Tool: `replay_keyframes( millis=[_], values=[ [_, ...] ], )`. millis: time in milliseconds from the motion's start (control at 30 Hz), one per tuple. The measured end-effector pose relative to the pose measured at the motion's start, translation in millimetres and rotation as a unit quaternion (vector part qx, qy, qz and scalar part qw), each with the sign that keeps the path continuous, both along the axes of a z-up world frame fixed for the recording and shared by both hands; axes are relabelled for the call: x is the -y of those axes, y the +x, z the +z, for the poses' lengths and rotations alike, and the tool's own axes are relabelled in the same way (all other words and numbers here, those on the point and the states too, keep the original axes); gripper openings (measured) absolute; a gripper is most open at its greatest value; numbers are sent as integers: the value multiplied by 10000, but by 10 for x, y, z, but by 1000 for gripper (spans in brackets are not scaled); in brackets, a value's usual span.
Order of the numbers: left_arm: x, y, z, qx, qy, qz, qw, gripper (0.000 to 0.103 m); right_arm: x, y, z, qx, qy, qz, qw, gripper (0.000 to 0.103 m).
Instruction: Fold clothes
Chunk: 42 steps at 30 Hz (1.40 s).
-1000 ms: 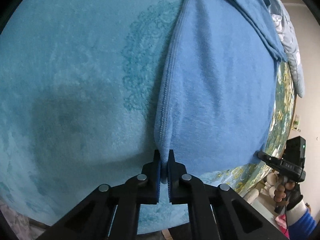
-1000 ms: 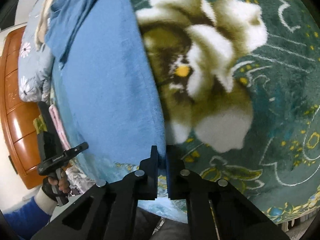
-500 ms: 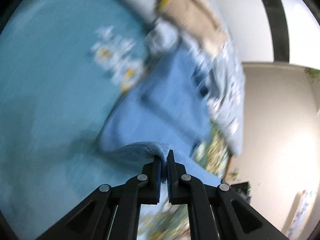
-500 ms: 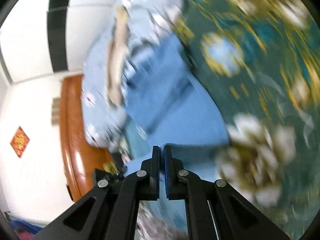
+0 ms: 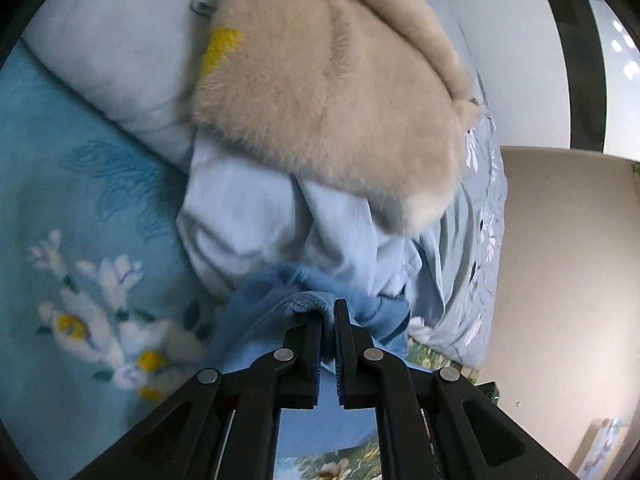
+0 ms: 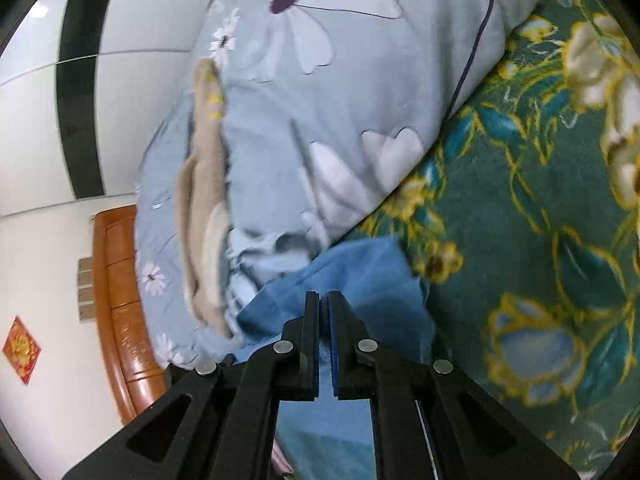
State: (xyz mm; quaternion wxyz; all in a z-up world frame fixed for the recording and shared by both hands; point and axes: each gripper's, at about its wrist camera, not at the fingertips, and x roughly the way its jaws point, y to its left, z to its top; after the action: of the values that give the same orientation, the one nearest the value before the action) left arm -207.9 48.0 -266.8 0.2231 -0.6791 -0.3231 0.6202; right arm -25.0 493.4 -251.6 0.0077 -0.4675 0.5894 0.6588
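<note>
Nearest to us, our left claw (image 5: pixel 328 320) is clenched on a bunched edge of the soft blue fleece garment (image 5: pixel 256 320), its jaws beginning to ease apart with the cloth still pinched between them. Our right claw (image 6: pixel 323 312) is clenched on another edge of the same garment (image 6: pixel 360 272), which trails back beneath both claws over the bed.

The first risk we see sits right at the left jaws: if they part further before the edge is laid down, that corner drops early and the fold comes out skewed, with the right side still carried.

Just beyond the tips, the held edges are close against the rumpled pale blue floral quilt (image 6: pixel 340 80). We judge that the fleece could land partly on the quilt instead of flat on the bed, or drag a loose quilt fold under itself.

To the left lies the turquoise plush blanket with white flowers (image 5: pixel 80 240), to the right the dark green floral blanket (image 6: pixel 540 220); both are fuzzy and could grip the fleece, so it may wrinkle.

Farther off, the cream fluffy garment (image 5: pixel 340 92) rests on the quilt, and a snagged quilt could tip it onto our fold.
</note>
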Motion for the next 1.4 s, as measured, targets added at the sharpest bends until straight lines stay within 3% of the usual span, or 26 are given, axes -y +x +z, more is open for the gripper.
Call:
replay_keyframes(
  millis=[100, 233, 333, 400, 500, 567, 733, 833, 967, 1133, 1200, 1267, 1400],
  values=[
    [31, -51, -6, -40, -6, -72, 10000, 15, -35, -57, -72, 101, 85, 86, 9999, 7],
    [159, -78, 115, -267, 36, -137, 9995, 36, -111, -84, -16, 12, 313, 59, 9995, 11],
    [259, -30, 242, -499, -221, -227, 9983, 44, -173, -12, 101, -75, 440, 11, 9990, 26],
    [348, 46, 318, -629, -447, -275, 9966, 49, -175, 99, 163, -66, 519, 46, 9986, 26],
    [549, 344, 257, -491, -801, -160, 9955, 52, -97, 430, 204, 92, 644, 137, 9978, 29],
    [683, 543, 216, -398, -1036, -83, 9938, 53, 2, 727, 169, 252, 621, 123, 9977, 40],
    [1009, 1183, -212, 602, -973, 482, 9923, 53, 411, 1434, -125, 722, 187, 75, 9972, 40],
    [981, 1356, -341, 787, -847, 603, 9915, 53, 584, 1649, -315, 879, -110, -135, 9960, 40],
    [881, 1407, -474, 887, -629, 820, 9907, 53, 700, 1617, -485, 808, -311, -624, 9943, 40],
    [746, 1337, -542, 728, -843, 852, 9901, 51, 742, 1580, -548, 659, -350, -1189, 9901, 42],
    [765, 1361, -534, 719, -872, 958, 9890, 44, 760, 1620, -547, 655, -390, -1366, 9877, 35],
    [785, 1385, -526, 710, -901, 1063, 9877, 22, 771, 1655, -548, 651, -509, -1525, 9848, 19],
    [752, 1357, -429, 702, -1029, 1240, 9844, 9, 764, 1603, -428, 655, -411, -1478, 9860, 12]
  ],
)
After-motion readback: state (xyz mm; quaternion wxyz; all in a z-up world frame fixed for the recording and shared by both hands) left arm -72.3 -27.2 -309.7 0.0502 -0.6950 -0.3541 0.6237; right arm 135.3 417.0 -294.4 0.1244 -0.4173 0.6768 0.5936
